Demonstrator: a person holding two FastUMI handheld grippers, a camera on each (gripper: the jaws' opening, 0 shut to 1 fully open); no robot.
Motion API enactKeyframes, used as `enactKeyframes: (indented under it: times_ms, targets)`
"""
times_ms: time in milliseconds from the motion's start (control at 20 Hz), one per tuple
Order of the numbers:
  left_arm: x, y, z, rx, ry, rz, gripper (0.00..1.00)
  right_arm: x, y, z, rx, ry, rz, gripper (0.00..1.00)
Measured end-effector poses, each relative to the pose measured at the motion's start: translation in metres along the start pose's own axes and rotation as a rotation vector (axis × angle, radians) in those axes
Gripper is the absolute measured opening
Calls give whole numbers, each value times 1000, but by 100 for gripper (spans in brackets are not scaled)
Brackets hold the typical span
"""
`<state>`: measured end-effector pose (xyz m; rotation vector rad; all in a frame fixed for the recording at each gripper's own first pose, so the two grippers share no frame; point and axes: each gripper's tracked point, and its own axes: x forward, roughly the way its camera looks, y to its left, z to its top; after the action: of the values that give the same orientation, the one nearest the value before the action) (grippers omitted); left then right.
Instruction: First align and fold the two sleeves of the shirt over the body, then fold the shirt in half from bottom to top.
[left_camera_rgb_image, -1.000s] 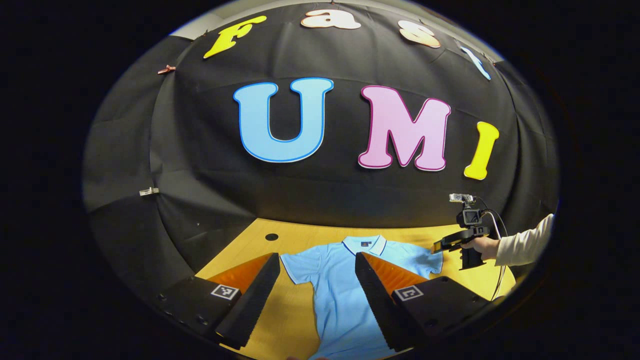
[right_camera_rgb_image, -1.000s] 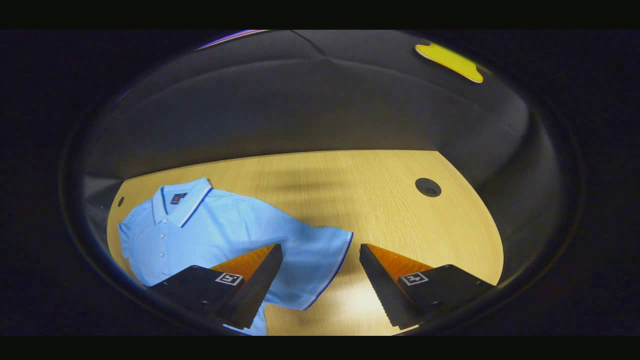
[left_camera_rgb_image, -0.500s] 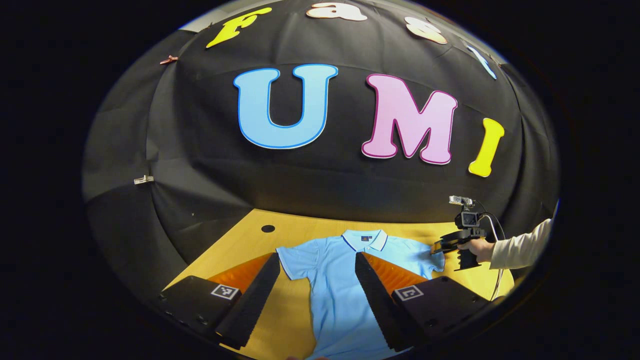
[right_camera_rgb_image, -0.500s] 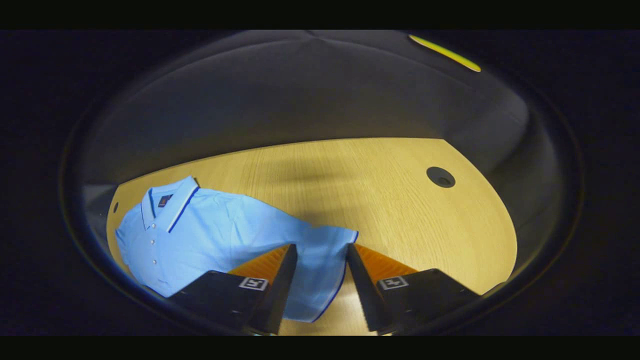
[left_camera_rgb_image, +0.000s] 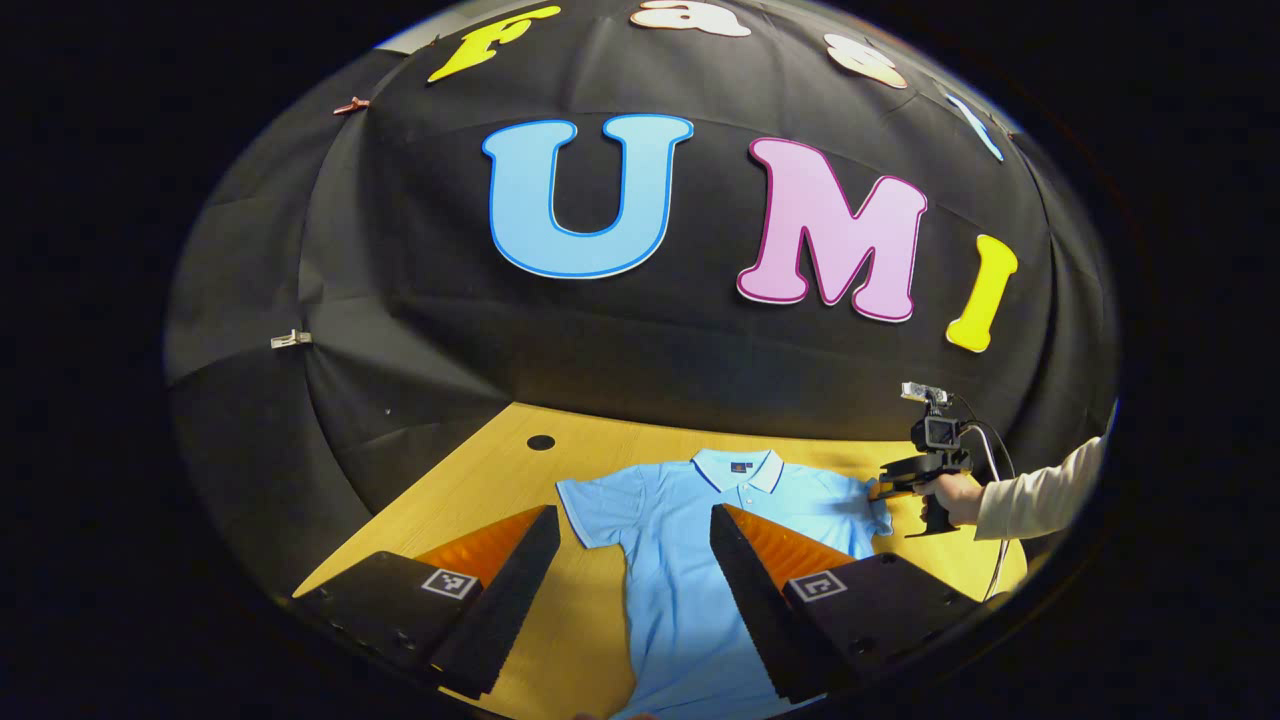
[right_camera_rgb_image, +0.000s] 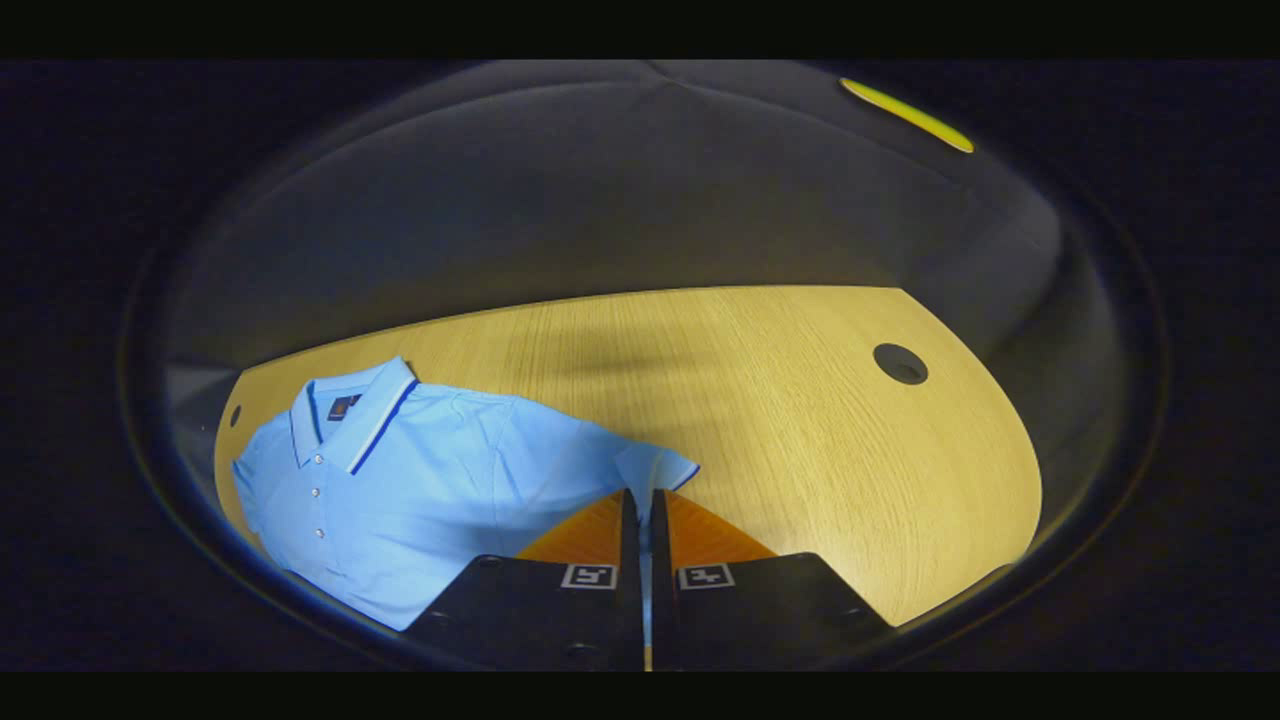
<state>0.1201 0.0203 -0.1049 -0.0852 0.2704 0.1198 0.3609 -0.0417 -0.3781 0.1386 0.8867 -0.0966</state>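
A light blue polo shirt (left_camera_rgb_image: 690, 560) (right_camera_rgb_image: 400, 500) lies flat and face up on the wooden table (left_camera_rgb_image: 470, 480), collar toward the back wall. My left gripper (left_camera_rgb_image: 632, 520) hovers open above the shirt, one finger over the bare table beside its left sleeve (left_camera_rgb_image: 590, 505), the other over its chest. My right gripper (right_camera_rgb_image: 637, 497) is shut on the shirt's right sleeve (right_camera_rgb_image: 655, 468), with blue cloth pinched between its fingers. In the left gripper view the right gripper (left_camera_rgb_image: 885, 490) is at that sleeve, held by a hand (left_camera_rgb_image: 955, 497).
A round cable hole (left_camera_rgb_image: 541, 442) (right_camera_rgb_image: 900, 363) sits in the table near each far corner. Black cloth walls close the table on the far and left sides. A cable (left_camera_rgb_image: 1000, 480) trails from the right gripper. A cream sleeve (left_camera_rgb_image: 1040, 490) enters from the right.
My right gripper has gone from open around the sleeve edge to shut on it, and the sleeve is bunched up. My left gripper has shifted slightly and stays open.
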Motion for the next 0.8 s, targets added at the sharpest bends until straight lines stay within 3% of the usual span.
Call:
enactKeyframes:
  times_ms: [50, 100, 250, 300, 450, 550, 600, 700, 800]
  targets:
    - [0, 3, -1, 3, 4, 5, 97, -1, 2, -2, 14, 11, 1, 13]
    - [-2, 6, -2, 3, 7, 8, 97, -6, 7, 0, 23, 10, 8, 7]
    - [-8, 11, -1, -9, -2, 11, 97, -28, 29, 17, -24, -46, 29, 7]
    - [-10, 12, -1, -11, -4, 12, 97, -35, 41, 21, -36, -52, 40, 2]
    - [-14, 18, -2, -18, -6, 21, 97, -43, 86, 20, -57, -53, 81, 2]
    - [-19, 21, -4, -23, -7, 25, 97, -47, 120, 15, -74, -52, 114, 12]
    - [-21, 23, -5, -24, -7, 28, 97, -50, 138, 12, -86, -52, 133, 2]
    - [-26, 29, -7, -30, -7, 35, 97, -56, 172, 1, -107, -43, 170, 2]
    - [-28, 34, -12, -39, -4, 45, 97, -64, 207, -17, -118, -4, 234, 8]
